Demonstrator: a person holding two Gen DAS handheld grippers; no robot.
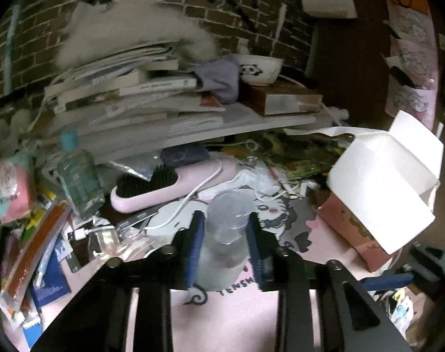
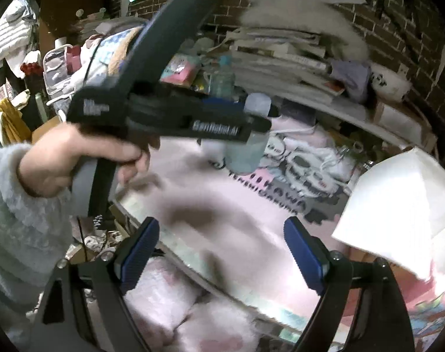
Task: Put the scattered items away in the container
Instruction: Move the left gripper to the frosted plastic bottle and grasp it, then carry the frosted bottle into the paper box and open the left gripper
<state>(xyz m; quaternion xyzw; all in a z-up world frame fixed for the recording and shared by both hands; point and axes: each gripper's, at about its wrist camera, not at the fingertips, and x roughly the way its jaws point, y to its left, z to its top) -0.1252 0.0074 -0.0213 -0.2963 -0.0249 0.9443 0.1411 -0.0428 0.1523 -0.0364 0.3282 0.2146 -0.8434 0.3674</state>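
left wrist view is showing the left claw [image 1: 224, 236] pinching a clear plastic bottle [image 1: 224, 239] upright above the pink worktop [image 1: 222, 316]; the white open-topped box [image 1: 382, 189] is sitting off to its right, nearer the right claw [image 2: 222, 252], which is hanging spread and empty.

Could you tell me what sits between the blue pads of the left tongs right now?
A small clear bottle stands between the pads of the left tongs, which press on both of its sides. The left wrist view shows it best.
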